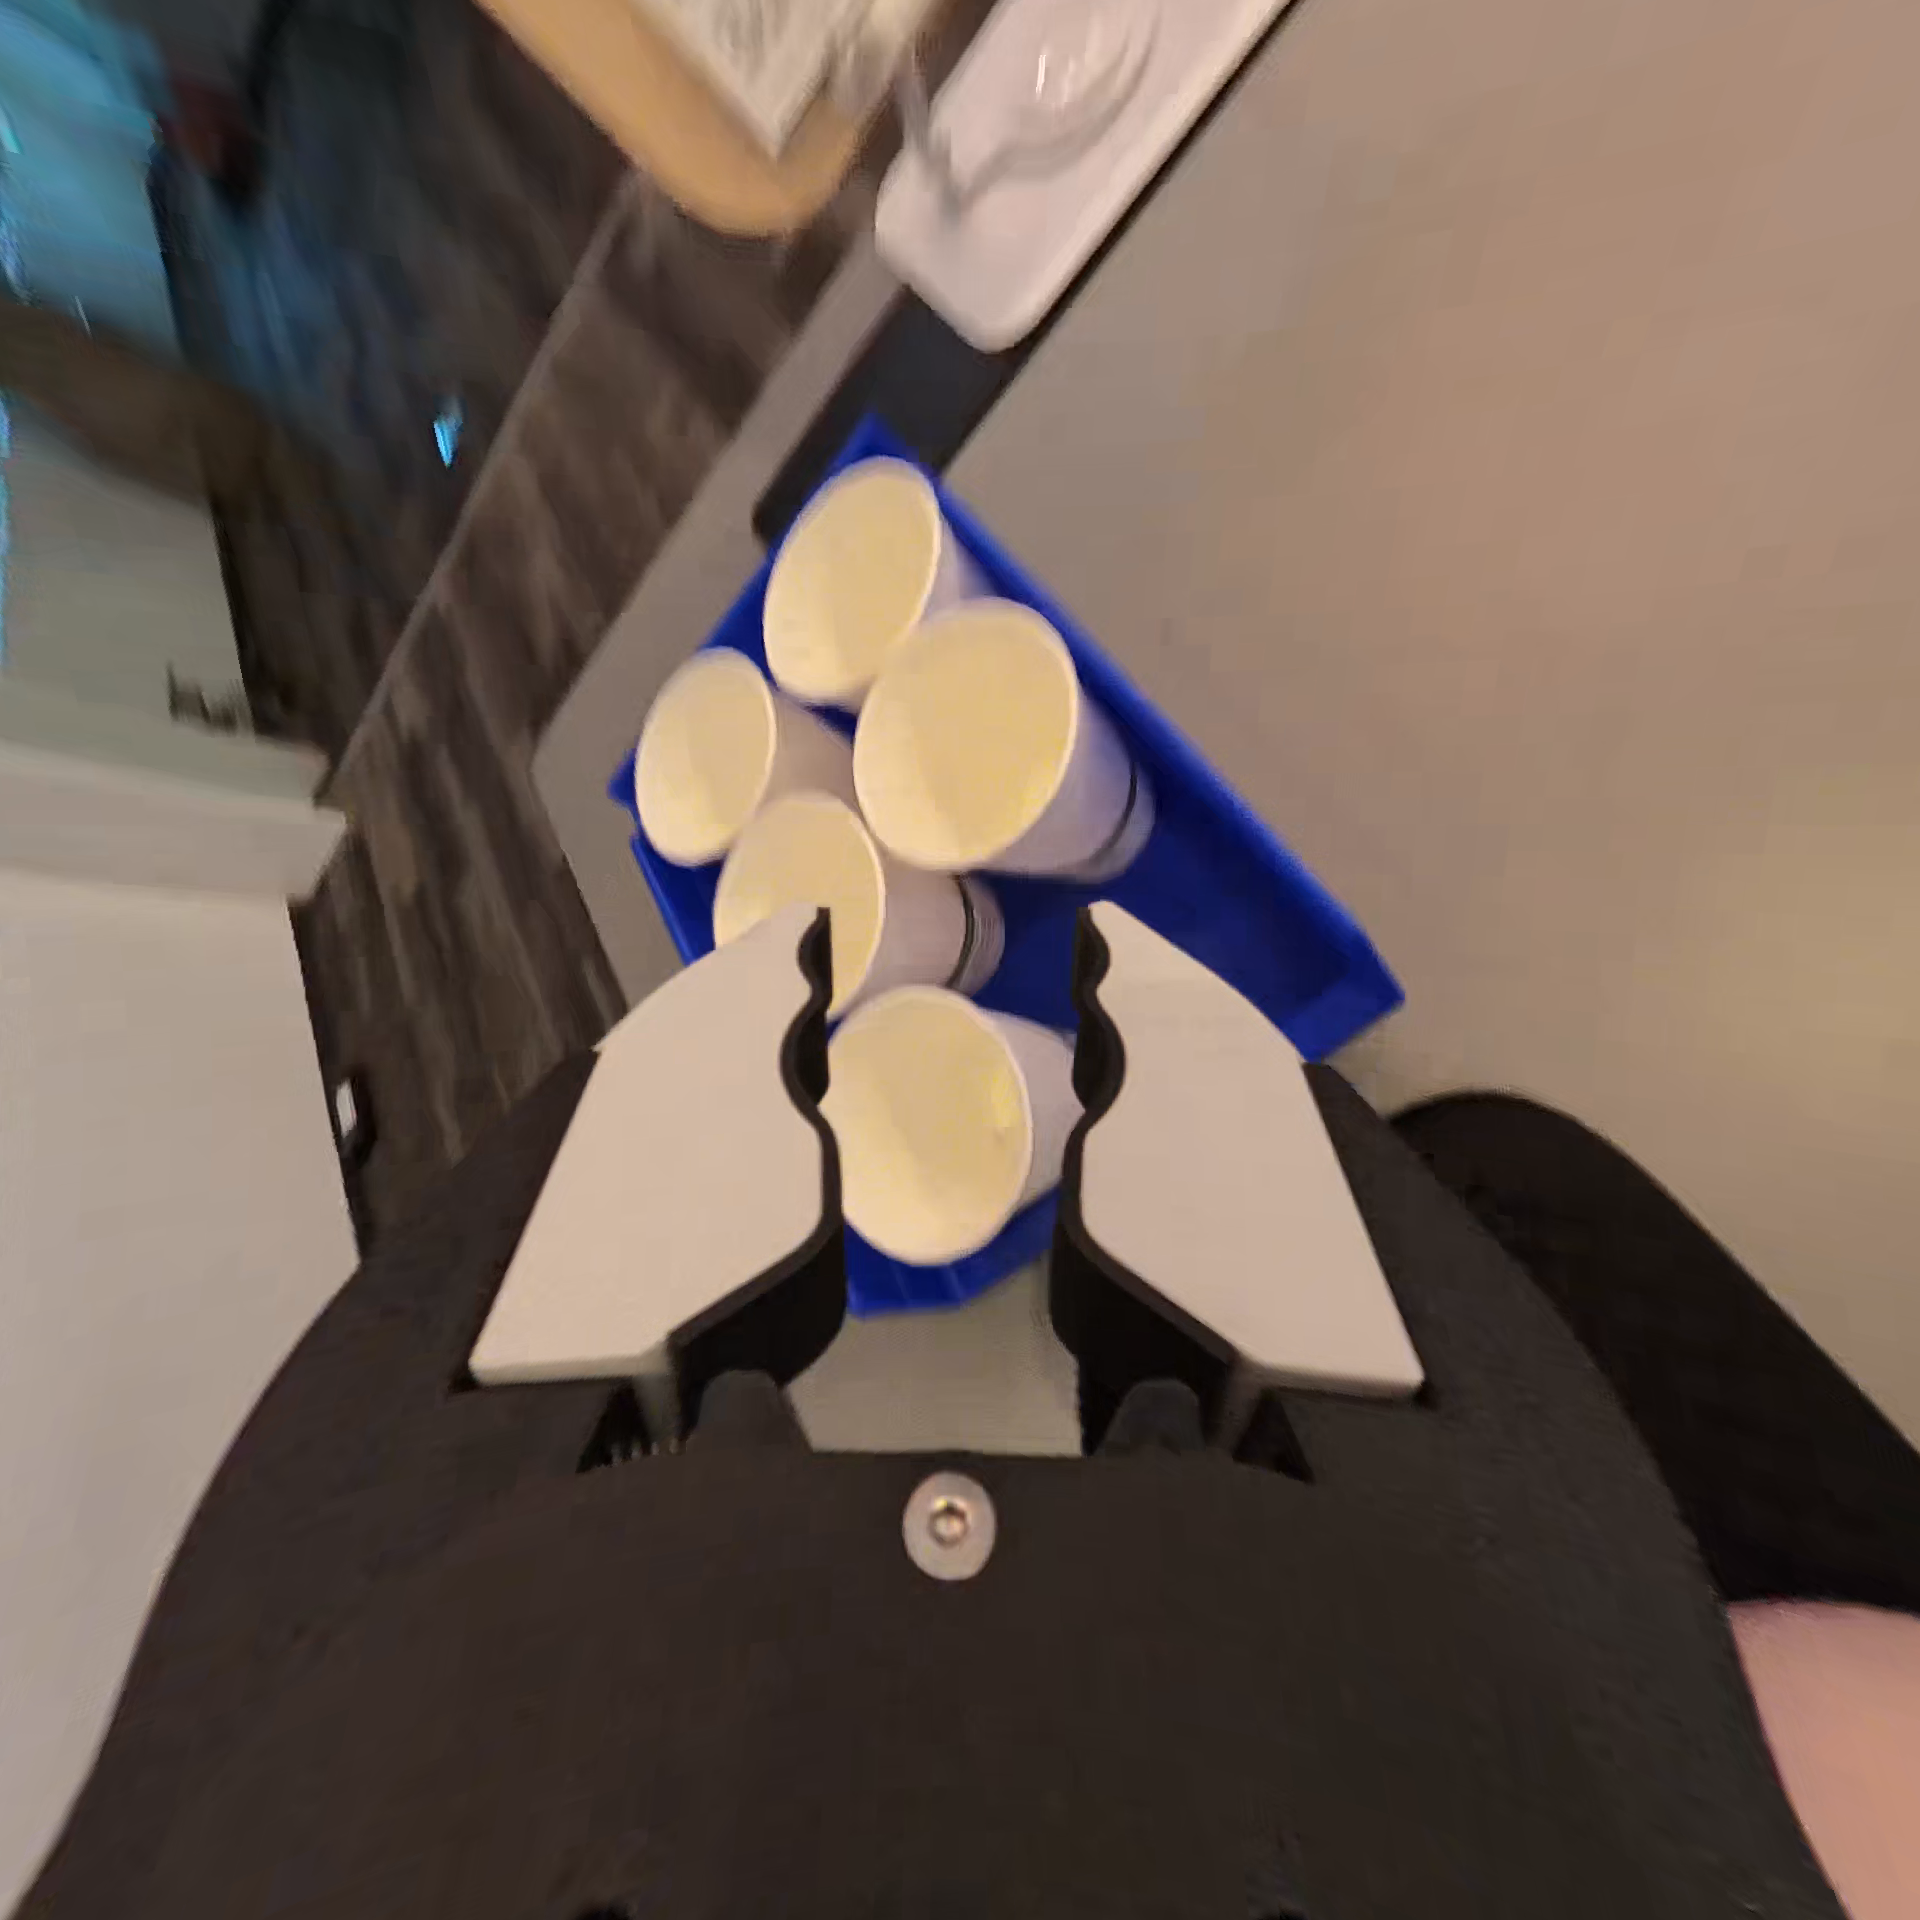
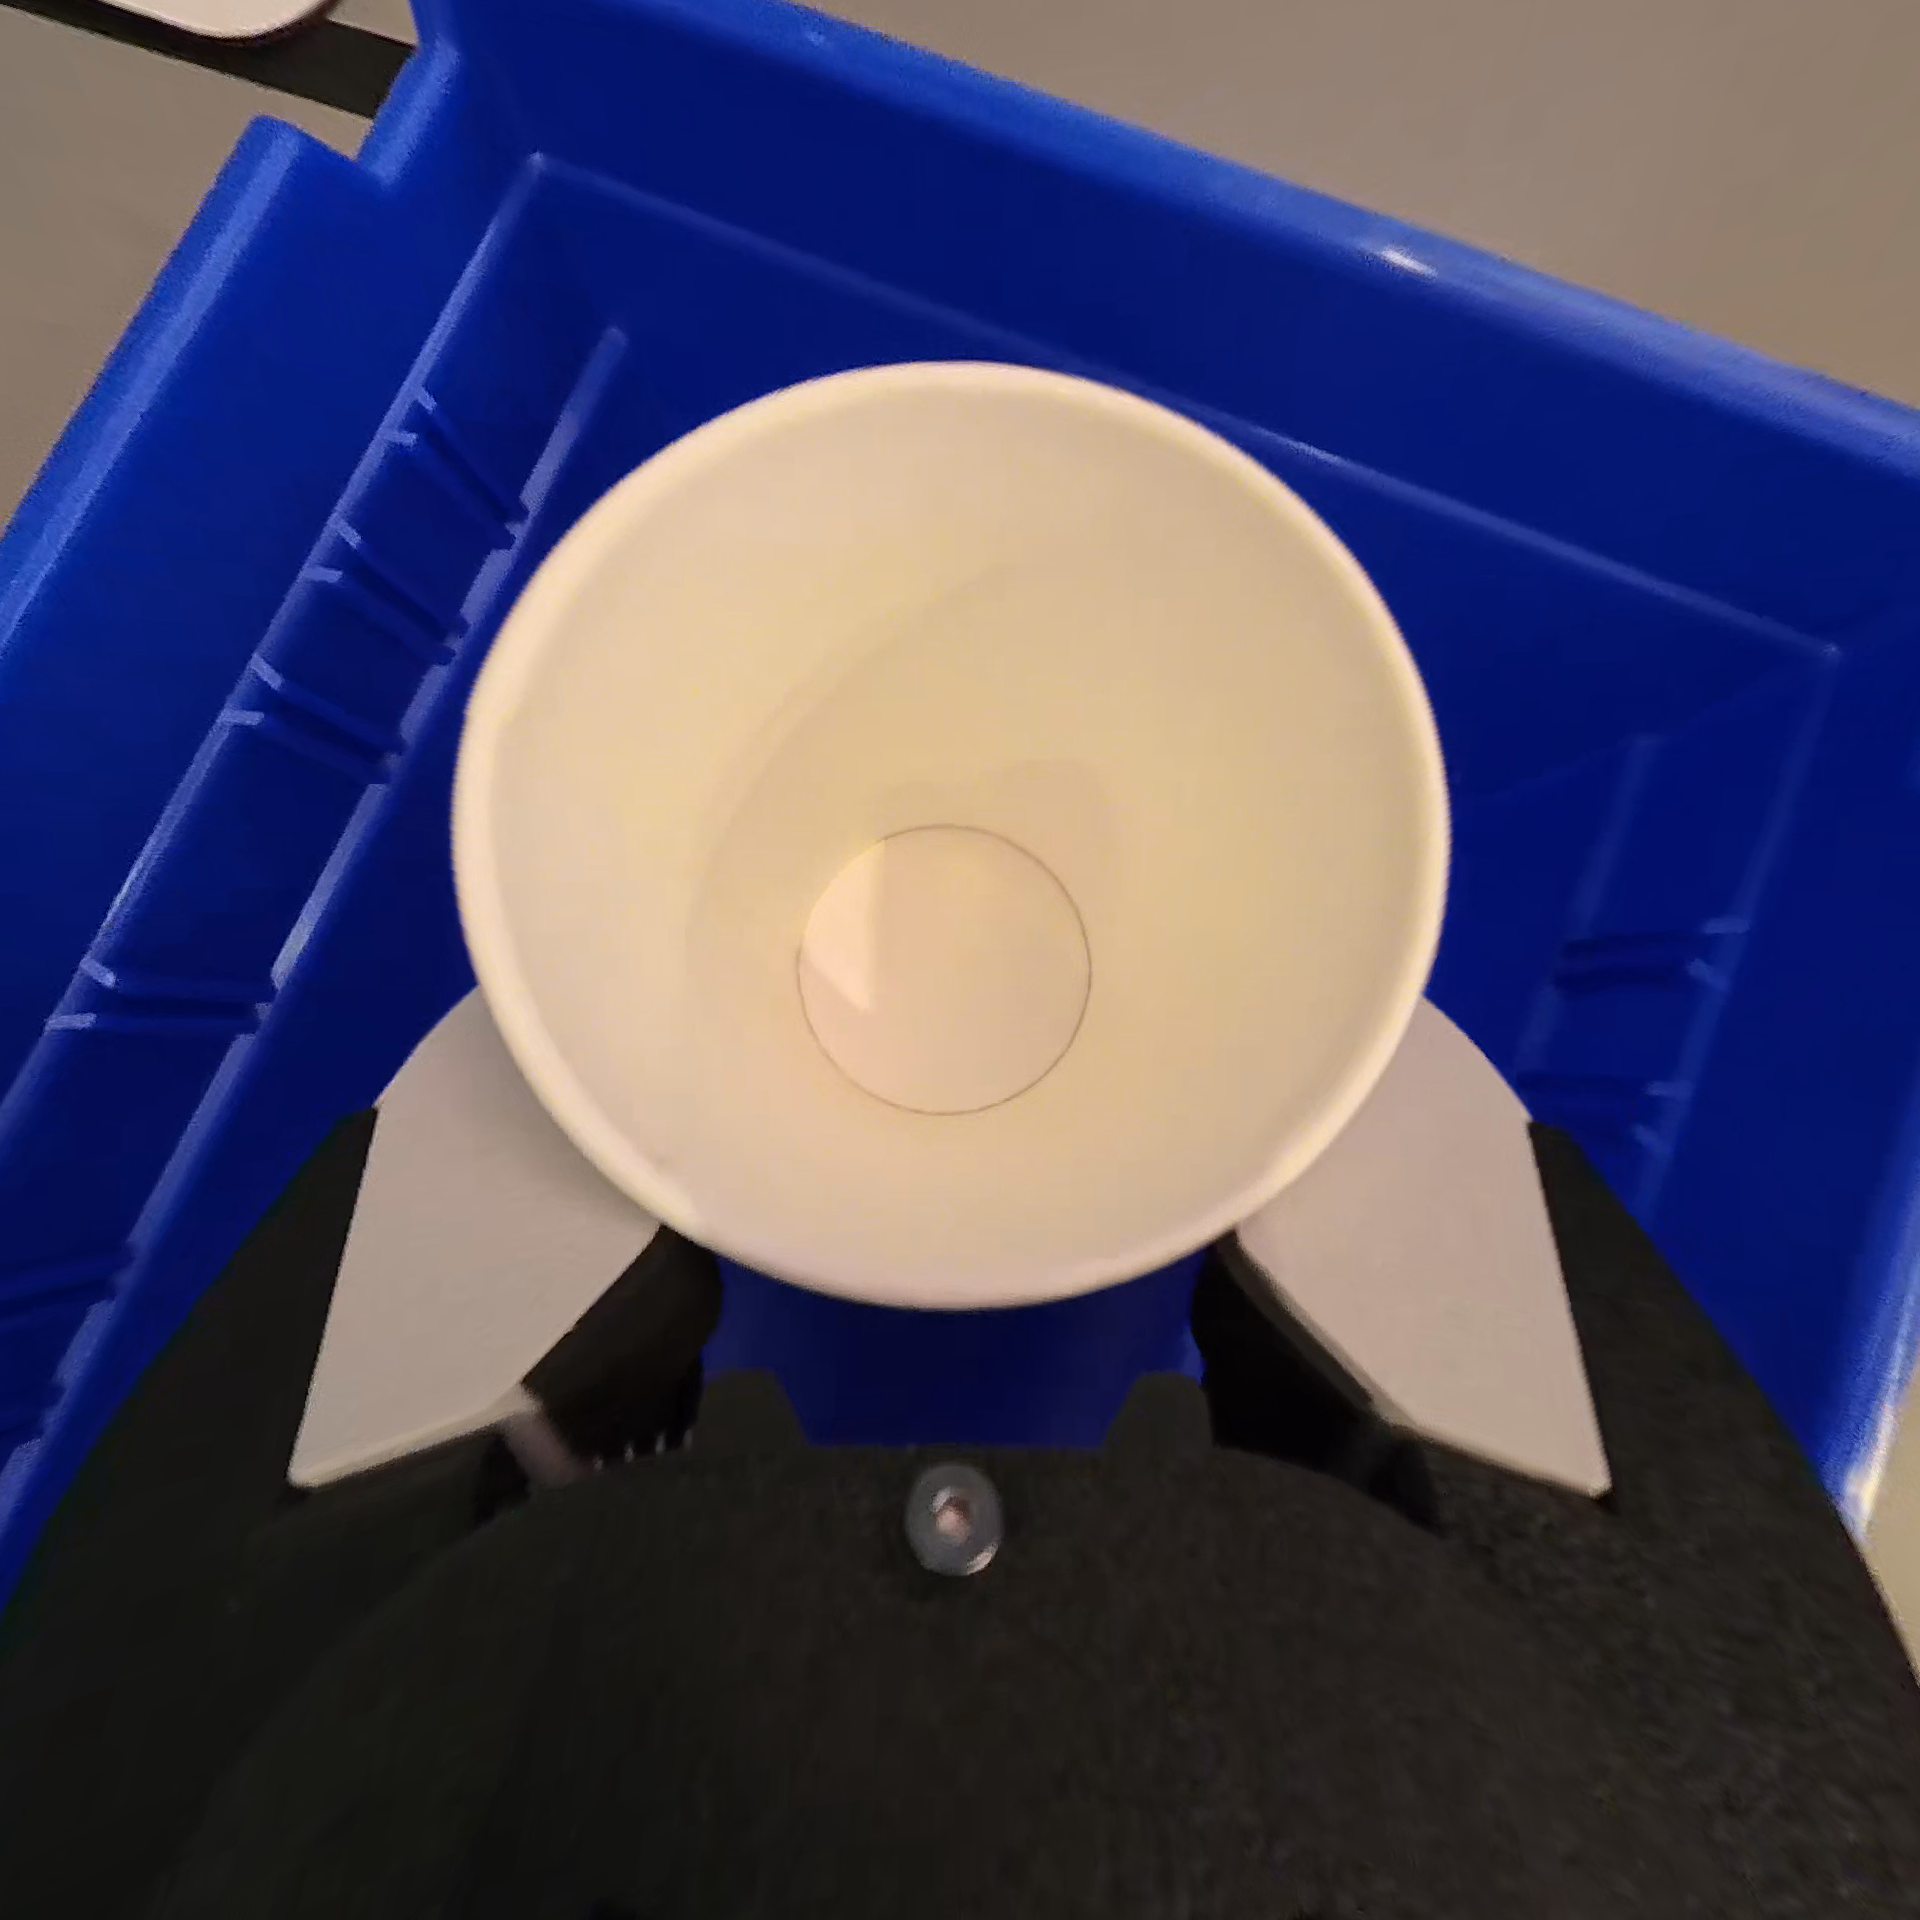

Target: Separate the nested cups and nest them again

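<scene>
Holding: right gripper (image 2: 951, 1039) grasps one white paper cup (image 2: 951, 831), a finger on each side of its wall below the rim, fingertips hidden under it; mouth faces the camera, inside empty
Cup place: held over the interior of a blue plastic bin (image 2: 1558, 436); whether its base touches the bin floor cannot be told
Other cups: five white paper cups (image 1: 961, 738) stand apart in a blue bin (image 1: 1226, 852) in the left wrist view, mouths up, rims crowding each other; dark bands on some walls may mean nested pairs, too blurred to confirm
Left gripper: left gripper (image 1: 951, 935) is released, jaws spread and holding nothing; nearest cup (image 1: 930, 1122) sits in the gap in view, no contact visible
Bins: whether both views show the same bin cannot be told
Surroundings: grey tabletop (image 1: 1507, 520) under the bin, white tray-like object (image 1: 1039, 135) at its far edge, dark sleeve (image 1: 1662, 1299) lower right
Stage: judged mid-task, cups spread out, nesting not done
Risk: thin paper wall may crush or go oval under a hard squeeze, then jam when nested
Risk: tight cluster; jaw closing on one cup may knock a neighbour over
Risk: left view motion-blurred, a fast approach could miss the rim
</scene>
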{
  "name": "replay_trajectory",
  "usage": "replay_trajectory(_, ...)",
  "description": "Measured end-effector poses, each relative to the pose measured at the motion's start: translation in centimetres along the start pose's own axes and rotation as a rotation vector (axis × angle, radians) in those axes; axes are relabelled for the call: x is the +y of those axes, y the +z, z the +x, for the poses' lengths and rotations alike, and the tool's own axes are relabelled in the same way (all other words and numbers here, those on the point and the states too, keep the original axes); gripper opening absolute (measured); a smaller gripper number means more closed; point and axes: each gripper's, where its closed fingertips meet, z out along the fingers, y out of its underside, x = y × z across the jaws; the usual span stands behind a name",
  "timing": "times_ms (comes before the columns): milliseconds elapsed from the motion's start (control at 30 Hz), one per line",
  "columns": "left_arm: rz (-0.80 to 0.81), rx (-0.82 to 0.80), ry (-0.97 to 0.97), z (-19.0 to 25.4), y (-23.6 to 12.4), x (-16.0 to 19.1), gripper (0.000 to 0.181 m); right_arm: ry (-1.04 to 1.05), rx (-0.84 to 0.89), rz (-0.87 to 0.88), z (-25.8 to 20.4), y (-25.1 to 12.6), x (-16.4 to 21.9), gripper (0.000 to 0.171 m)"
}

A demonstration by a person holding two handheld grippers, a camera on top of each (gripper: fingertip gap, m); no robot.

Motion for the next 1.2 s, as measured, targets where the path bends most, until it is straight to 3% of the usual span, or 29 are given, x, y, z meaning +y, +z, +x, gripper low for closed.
replay_trajectory(133, -0.210, 0.039, -0.104, 0.8, 0.5, 3.7, 0.048, 0.007, 0.016, -0.011, 0.4, -0.9, 0.1, 0.120)
replay_trajectory(400, -0.425, 0.107, -0.259, 0.4, 3.4, 7.8, 0.048, -0.015, 0.045, 0.040, 0.4, -4.1, -1.3, 0.126)
replay_trajectory(633, -0.510, 0.179, -0.297, 0.8, 5.7, 9.4, 0.044, -0.068, 0.031, 0.011, -0.8, -5.6, -1.4, 0.127)
replay_trajectory(1200, -0.722, 0.256, -0.289, 2.1, 10.2, 12.3, 0.035, -0.204, 0.055, 0.282, -5.3, -13.7, -6.9, 0.123)
